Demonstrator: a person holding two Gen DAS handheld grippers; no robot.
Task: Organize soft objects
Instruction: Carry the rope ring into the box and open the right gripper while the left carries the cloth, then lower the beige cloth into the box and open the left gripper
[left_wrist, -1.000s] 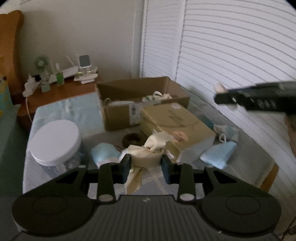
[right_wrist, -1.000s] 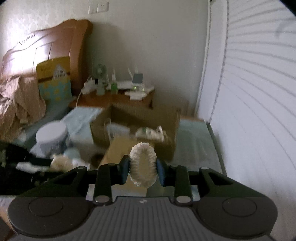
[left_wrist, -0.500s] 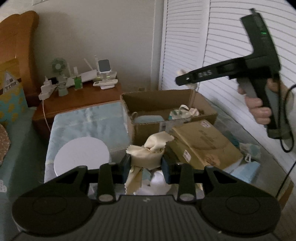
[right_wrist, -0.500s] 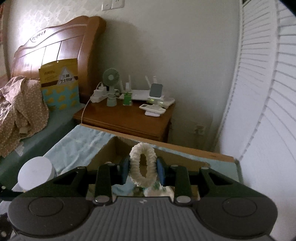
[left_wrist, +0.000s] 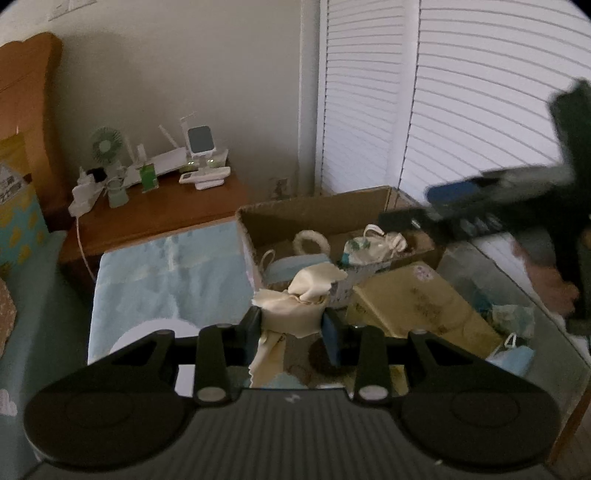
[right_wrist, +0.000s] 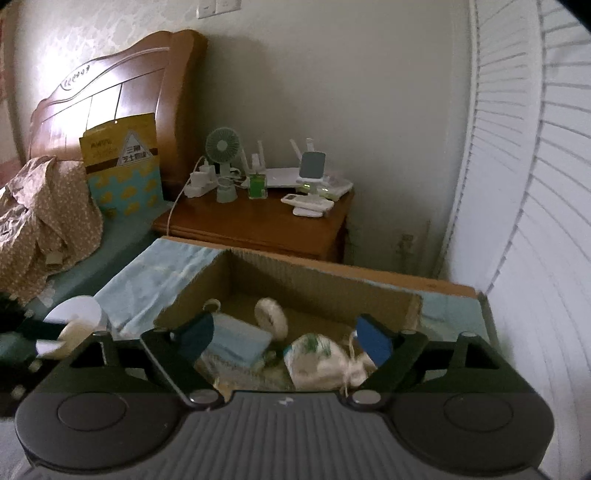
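My left gripper (left_wrist: 291, 326) is shut on a crumpled cream cloth (left_wrist: 295, 302), held in front of an open cardboard box (left_wrist: 317, 212). My right gripper (right_wrist: 284, 334) is open and empty, just above the same box (right_wrist: 295, 284). Inside the box lie a white scrunchie (right_wrist: 271, 315), a blue face mask (right_wrist: 236, 341) and a white drawstring pouch (right_wrist: 321, 360). The scrunchie (left_wrist: 311, 242), mask (left_wrist: 291, 264) and pouch (left_wrist: 373, 245) also show in the left wrist view. There the right gripper (left_wrist: 443, 206) is blurred above the box's right end.
A flat brown parcel (left_wrist: 417, 302) lies right of the box, with more masks (left_wrist: 511, 356) beside it. A white-lidded jar (left_wrist: 147, 334) stands at the left on a blue cloth (left_wrist: 166, 266). A wooden nightstand (right_wrist: 266, 221) with a fan stands behind. Louvred doors (right_wrist: 535, 221) close the right side.
My right gripper moved down over the box, opened and let go of the white scrunchie, which now lies inside. My left gripper came closer to the box with the cloth.
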